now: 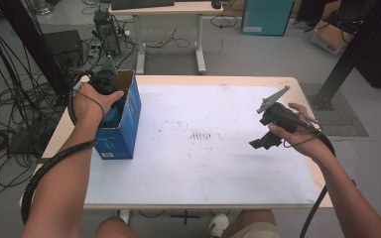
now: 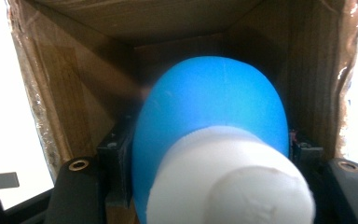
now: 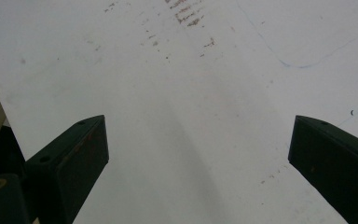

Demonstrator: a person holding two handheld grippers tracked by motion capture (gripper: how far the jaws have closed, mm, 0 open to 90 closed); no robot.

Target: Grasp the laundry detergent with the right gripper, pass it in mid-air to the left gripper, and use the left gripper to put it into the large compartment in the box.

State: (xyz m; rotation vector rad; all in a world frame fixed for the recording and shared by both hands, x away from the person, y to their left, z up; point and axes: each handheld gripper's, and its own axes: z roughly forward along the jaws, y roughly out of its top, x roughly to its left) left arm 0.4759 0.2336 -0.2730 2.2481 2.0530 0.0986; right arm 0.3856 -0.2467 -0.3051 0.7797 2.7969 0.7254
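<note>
High view: the left gripper point(image 1: 110, 94) reaches into the open top of a blue box point(image 1: 129, 119) at the table's point(image 1: 218, 79) left edge. The right gripper point(image 1: 268, 136) hovers over the mat point(image 1: 203, 163).

Left gripper view: jaws clamp a blue bottle point(image 2: 214, 112) with a white cap point(image 2: 233, 182), inside the box's brown walls point(image 2: 74, 84). Smooth plastic, probably light and slippery; the body gives the surest grip.

Right gripper view: jaws spread wide, holding nothing.

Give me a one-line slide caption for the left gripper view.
Left gripper holding a blue bottle with a white cap inside an open cardboard box.
</note>
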